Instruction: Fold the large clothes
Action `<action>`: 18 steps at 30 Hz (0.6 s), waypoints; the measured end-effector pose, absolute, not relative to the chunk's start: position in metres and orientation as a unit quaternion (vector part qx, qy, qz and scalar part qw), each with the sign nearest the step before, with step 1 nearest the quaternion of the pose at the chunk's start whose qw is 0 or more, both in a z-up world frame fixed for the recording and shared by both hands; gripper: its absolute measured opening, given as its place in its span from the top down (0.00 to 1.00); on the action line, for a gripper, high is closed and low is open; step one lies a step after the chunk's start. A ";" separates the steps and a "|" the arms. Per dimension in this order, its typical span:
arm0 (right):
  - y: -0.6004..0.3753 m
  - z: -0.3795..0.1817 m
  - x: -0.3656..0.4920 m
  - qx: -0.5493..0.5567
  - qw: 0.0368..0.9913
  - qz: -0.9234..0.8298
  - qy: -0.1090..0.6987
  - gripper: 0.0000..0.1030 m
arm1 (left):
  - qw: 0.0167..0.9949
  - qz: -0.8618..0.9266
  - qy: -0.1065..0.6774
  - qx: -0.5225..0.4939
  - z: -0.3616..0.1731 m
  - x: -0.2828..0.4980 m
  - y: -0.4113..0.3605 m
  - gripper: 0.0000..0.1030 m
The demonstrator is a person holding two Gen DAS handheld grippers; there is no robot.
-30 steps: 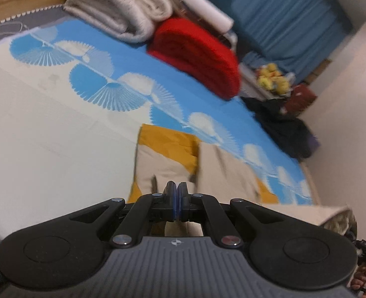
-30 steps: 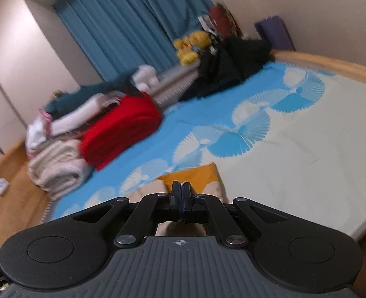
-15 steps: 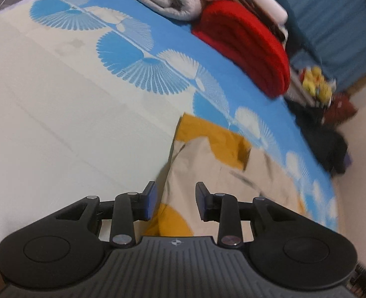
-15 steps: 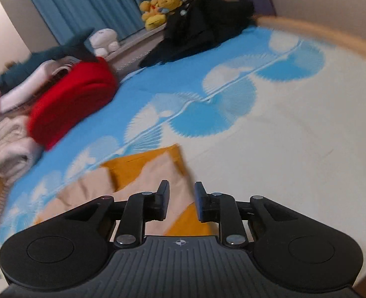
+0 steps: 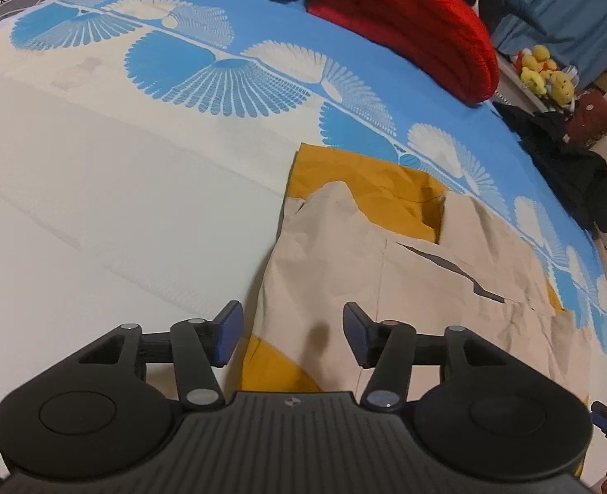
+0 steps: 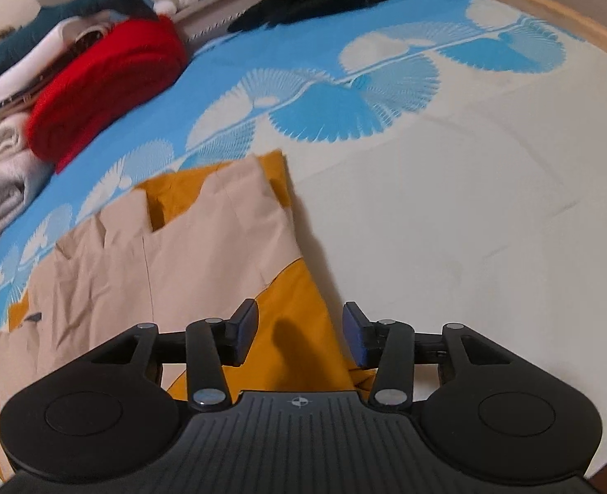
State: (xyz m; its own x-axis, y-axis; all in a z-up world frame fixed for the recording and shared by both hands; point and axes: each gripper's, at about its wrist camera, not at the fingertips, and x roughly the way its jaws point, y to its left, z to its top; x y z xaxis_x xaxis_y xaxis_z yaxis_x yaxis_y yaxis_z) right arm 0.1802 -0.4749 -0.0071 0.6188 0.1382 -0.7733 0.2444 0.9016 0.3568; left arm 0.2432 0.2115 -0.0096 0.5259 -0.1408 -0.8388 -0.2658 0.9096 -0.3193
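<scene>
Over garment [image 5: 328, 255], tongs [image 5: 291, 335] agape, hem hidden

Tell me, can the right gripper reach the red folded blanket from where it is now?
Probably not without moving: the right gripper is open over the beige and mustard garment, while the red blanket lies far across the bed. Nothing blocks the way.

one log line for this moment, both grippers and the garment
left gripper: open, over beige panel | right gripper: open, over mustard edge | beige and mustard garment: lying on bedsheet, not gripped
</scene>
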 end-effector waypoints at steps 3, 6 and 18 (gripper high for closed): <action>-0.468 -0.013 0.192 0.210 0.870 -0.024 0.446 0.52 | 0.843 0.043 0.494 -0.209 -0.017 0.254 0.208 0.42; -0.461 -0.022 0.205 0.188 0.867 -0.025 0.462 0.52 | 0.838 0.049 0.504 -0.205 -0.024 0.262 0.208 0.42; -0.454 0.005 0.201 0.147 0.904 0.010 0.402 0.99 | 0.882 0.017 0.445 -0.157 0.006 0.258 0.201 0.99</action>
